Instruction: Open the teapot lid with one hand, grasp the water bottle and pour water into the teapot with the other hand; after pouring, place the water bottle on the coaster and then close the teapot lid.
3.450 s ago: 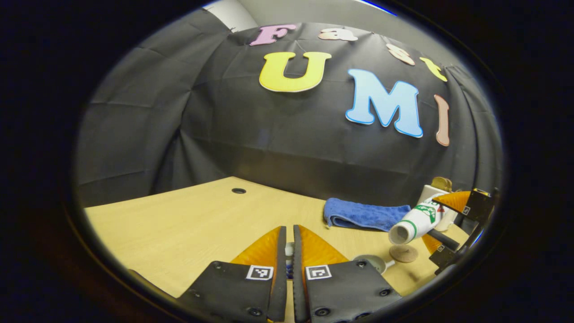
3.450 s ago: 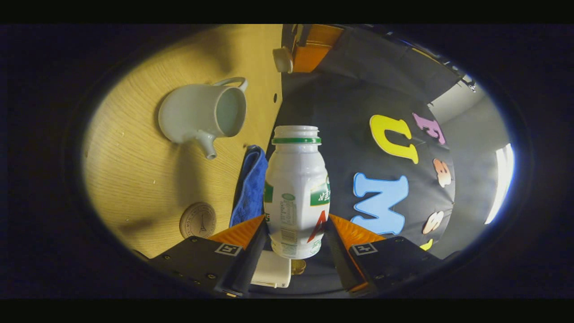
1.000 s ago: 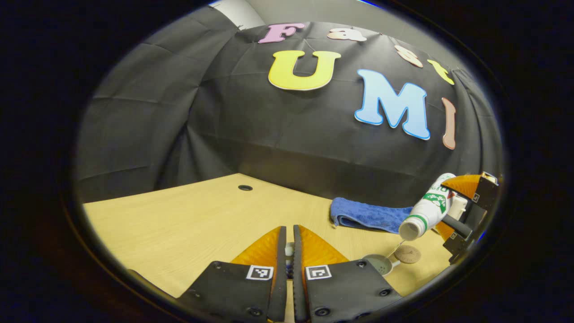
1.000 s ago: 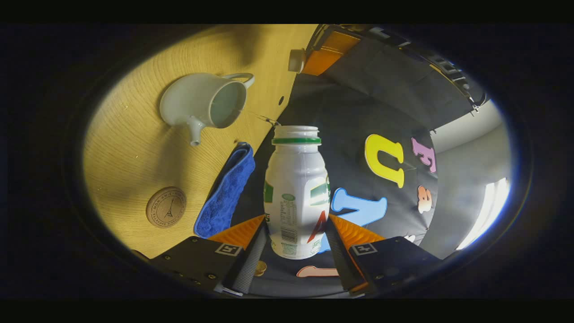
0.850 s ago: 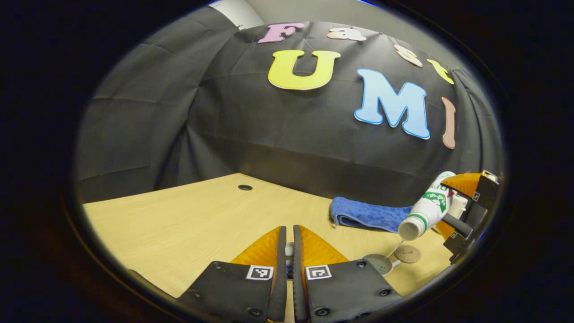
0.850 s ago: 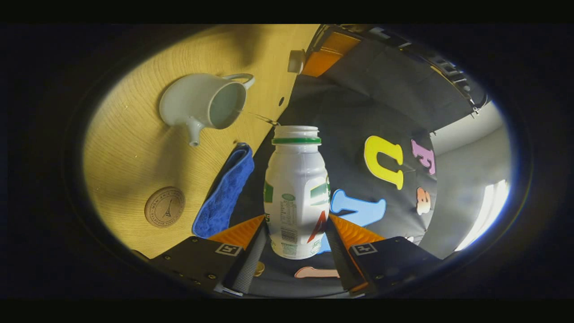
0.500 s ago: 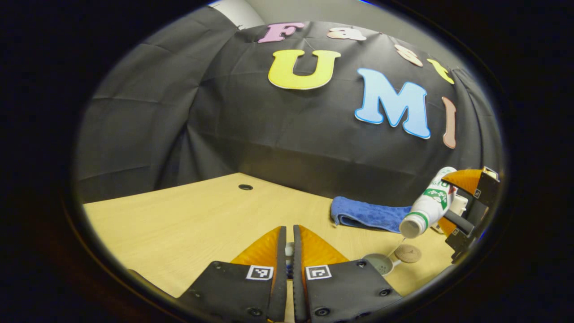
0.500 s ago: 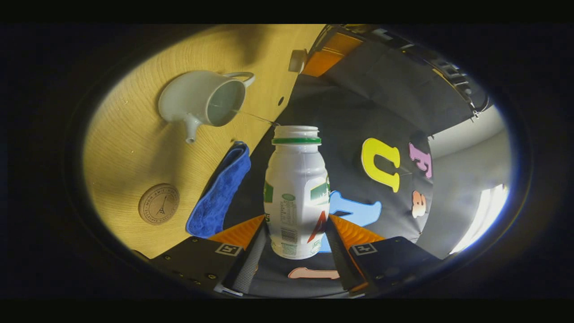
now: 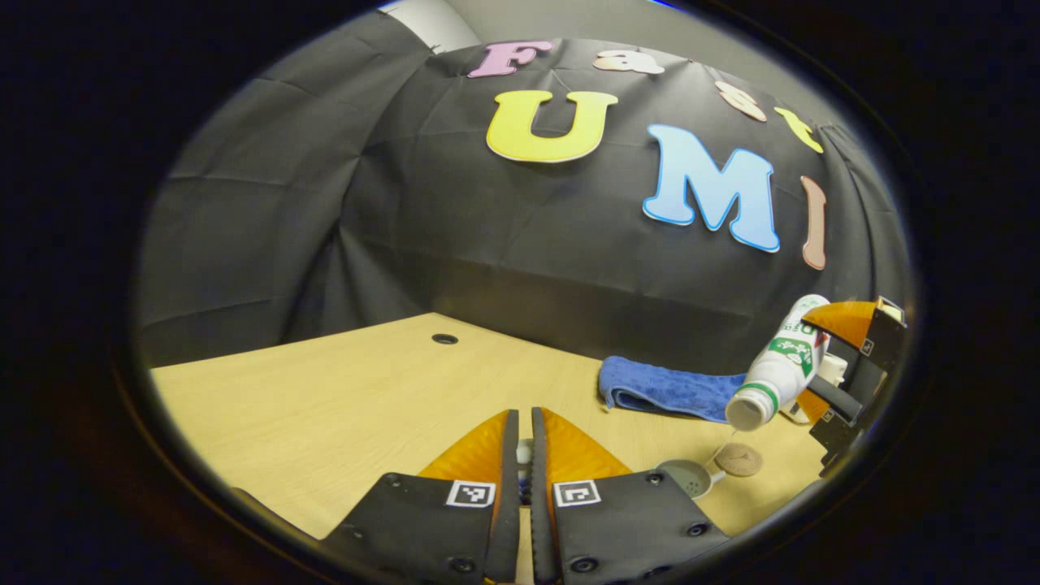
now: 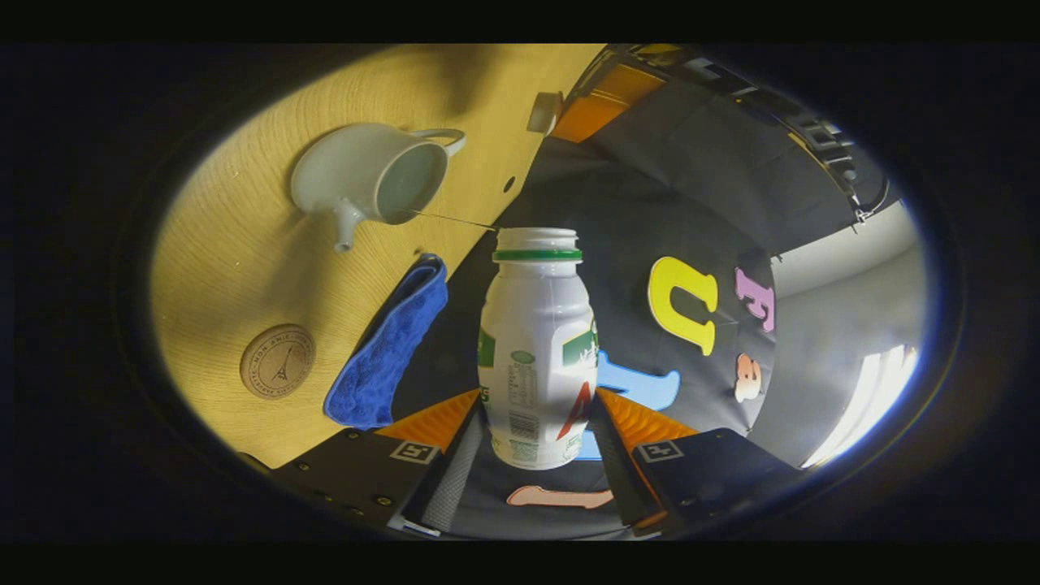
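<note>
Now right gripper [image 10: 536, 431] clamps tilted water bottle [image 10: 536, 349], stream reaching teapot [image 10: 366, 175] upper left; left gripper [image 9: 520, 443] clenched on lid [image 9: 525, 451].

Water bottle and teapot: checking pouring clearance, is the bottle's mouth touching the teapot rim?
Apart. The left gripper view shows the water bottle above the teapot, a gap between.

Tilted white water bottle [image 10: 536, 349] pours into lidless teapot [image 10: 370, 175] (coaster [image 10: 277, 361] bare).
</note>
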The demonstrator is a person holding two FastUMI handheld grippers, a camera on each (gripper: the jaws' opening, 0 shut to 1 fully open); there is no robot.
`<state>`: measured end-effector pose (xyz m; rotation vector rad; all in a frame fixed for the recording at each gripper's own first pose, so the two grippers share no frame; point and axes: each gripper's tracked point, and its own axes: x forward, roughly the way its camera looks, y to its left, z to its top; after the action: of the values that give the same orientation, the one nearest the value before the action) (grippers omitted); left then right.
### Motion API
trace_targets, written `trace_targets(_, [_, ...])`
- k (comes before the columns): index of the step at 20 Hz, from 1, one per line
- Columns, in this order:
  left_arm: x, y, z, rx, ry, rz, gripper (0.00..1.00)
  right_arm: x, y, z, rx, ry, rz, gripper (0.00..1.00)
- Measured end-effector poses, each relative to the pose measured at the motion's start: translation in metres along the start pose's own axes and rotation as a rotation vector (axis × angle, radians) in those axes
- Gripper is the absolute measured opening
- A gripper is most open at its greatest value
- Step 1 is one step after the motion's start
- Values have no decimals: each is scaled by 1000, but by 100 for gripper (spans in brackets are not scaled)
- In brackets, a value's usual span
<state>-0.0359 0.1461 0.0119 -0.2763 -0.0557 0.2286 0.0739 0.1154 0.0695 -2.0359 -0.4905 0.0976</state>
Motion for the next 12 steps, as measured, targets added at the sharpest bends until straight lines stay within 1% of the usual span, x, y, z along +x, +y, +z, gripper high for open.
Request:
trace_targets(6, [0,0,0,2,0,-3,16,-1,-10,5,-44,-28,-45,74])
trace_targets(12, [1,0,-4,16,21,-4,16,0,-8,8,-22,-40,-51,73])
